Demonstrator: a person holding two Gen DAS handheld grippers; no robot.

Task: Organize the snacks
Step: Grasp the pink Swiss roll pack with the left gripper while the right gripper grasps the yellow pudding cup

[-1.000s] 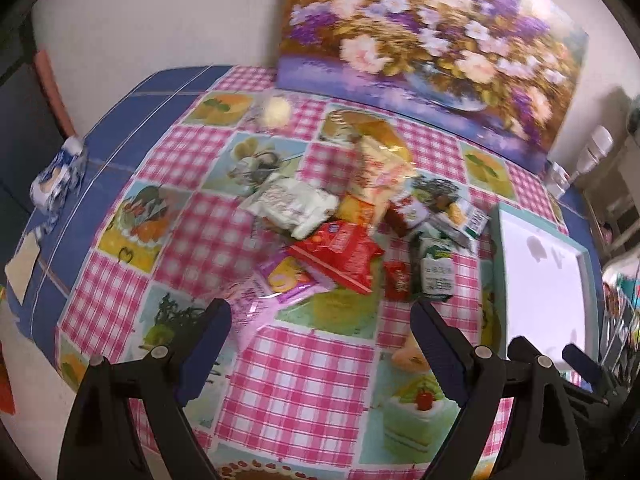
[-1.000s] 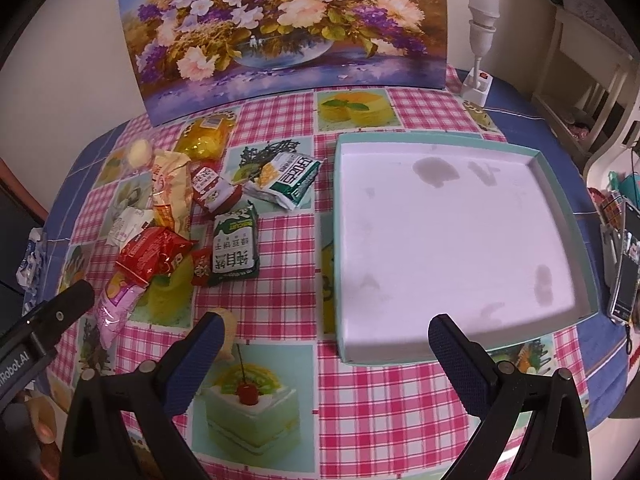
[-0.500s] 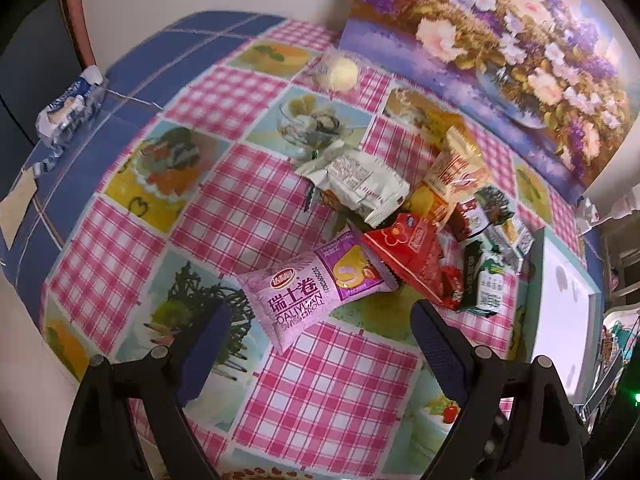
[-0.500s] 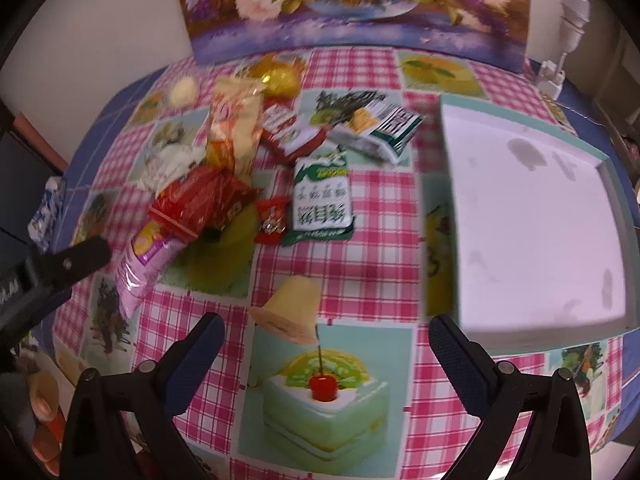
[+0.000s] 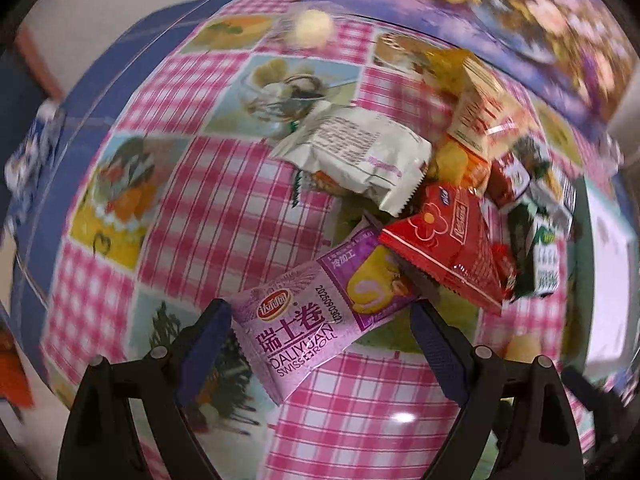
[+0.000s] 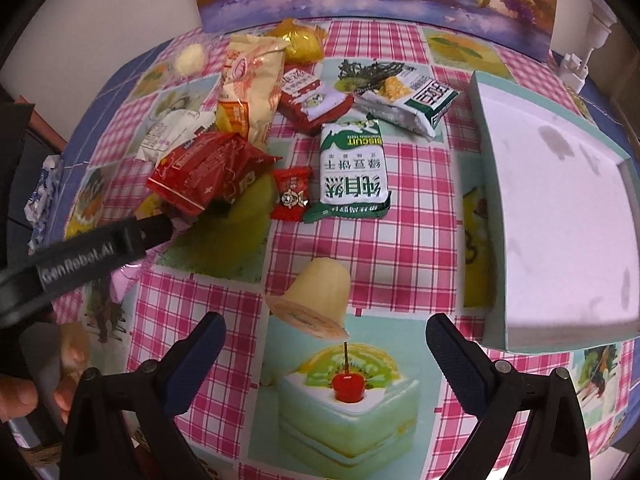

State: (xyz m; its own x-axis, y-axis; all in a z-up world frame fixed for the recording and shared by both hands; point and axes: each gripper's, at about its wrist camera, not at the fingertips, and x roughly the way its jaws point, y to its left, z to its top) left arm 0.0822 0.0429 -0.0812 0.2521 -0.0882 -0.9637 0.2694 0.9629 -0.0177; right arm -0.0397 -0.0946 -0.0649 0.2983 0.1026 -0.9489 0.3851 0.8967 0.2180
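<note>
A: Two grippers, both spread wide, nothing held. Left gripper (image 5: 320, 322) straddled the pink plastic Swiss-roll packet (image 5: 320, 322), pads not pressing.

B: Advice?

A: Probably squeeze across the packet's middle, clear of the red foil pouch (image 5: 450, 250) touching its far end.

B: Right gripper (image 6: 324, 334)?

A: Near the pale jelly cup (image 6: 316, 300).

B: Text?

A: "DALIYUAN SWISS ROLL", just left of the red pouch.

The table (image 6: 400, 248) wears a pink checked cloth with dessert pictures. On it lie a heap of snack packets (image 6: 248, 128), a jelly cup (image 6: 320, 296) on its side, and a shallow white tray (image 6: 560, 200) beside them.
</note>
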